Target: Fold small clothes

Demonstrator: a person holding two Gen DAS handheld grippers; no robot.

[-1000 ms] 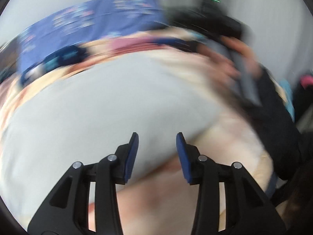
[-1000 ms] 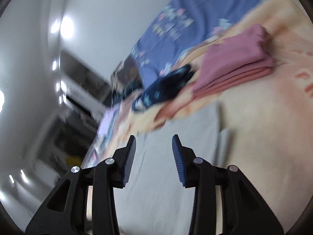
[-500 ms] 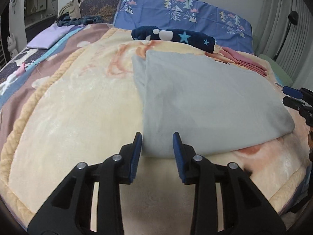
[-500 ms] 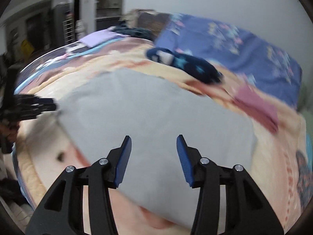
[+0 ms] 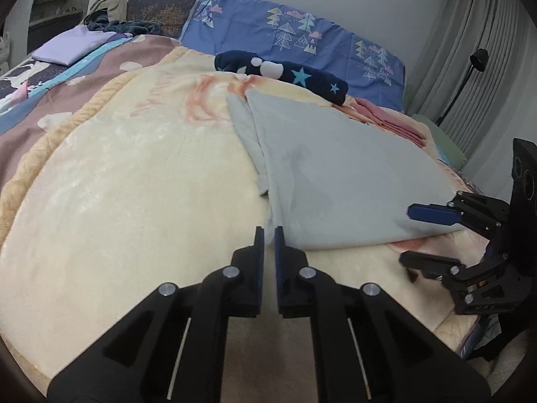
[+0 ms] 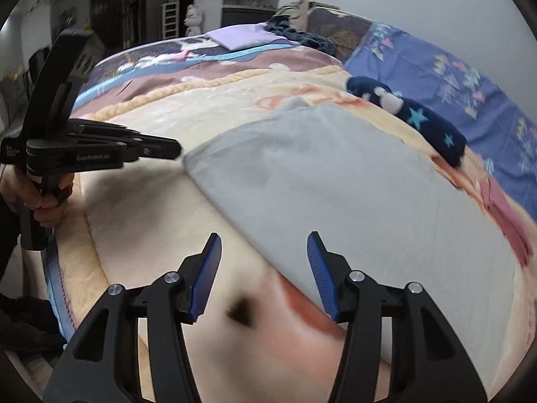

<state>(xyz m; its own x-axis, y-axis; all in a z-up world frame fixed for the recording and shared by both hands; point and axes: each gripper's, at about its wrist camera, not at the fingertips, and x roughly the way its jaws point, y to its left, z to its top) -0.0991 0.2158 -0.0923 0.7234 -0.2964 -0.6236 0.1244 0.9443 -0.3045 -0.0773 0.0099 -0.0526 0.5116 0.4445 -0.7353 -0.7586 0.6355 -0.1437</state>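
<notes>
A light grey garment [image 5: 335, 174] lies folded flat on the cream blanket [image 5: 134, 184]; it also shows in the right wrist view [image 6: 352, 194]. My left gripper [image 5: 269, 230] is shut on the garment's near left corner; it appears from the side in the right wrist view [image 6: 178, 149], fingertips at that corner. My right gripper [image 6: 265, 245] is open, its jaws on either side of the garment's near edge. It shows in the left wrist view [image 5: 407, 235] at the garment's near right corner.
A navy star-patterned garment [image 5: 282, 74] and a folded pink stack [image 5: 389, 121] lie beyond the grey one, before a blue pillow [image 5: 302, 40]. A lilac folded cloth [image 5: 70, 47] lies far left. The bed edge [image 6: 63, 285] is near, and a lamp stand [image 5: 470, 77] stands right.
The left gripper has shut on the grey garment's near left corner. Both grippers have moved in close to the garment's near edge, and the right one has dropped to its near right corner.
</notes>
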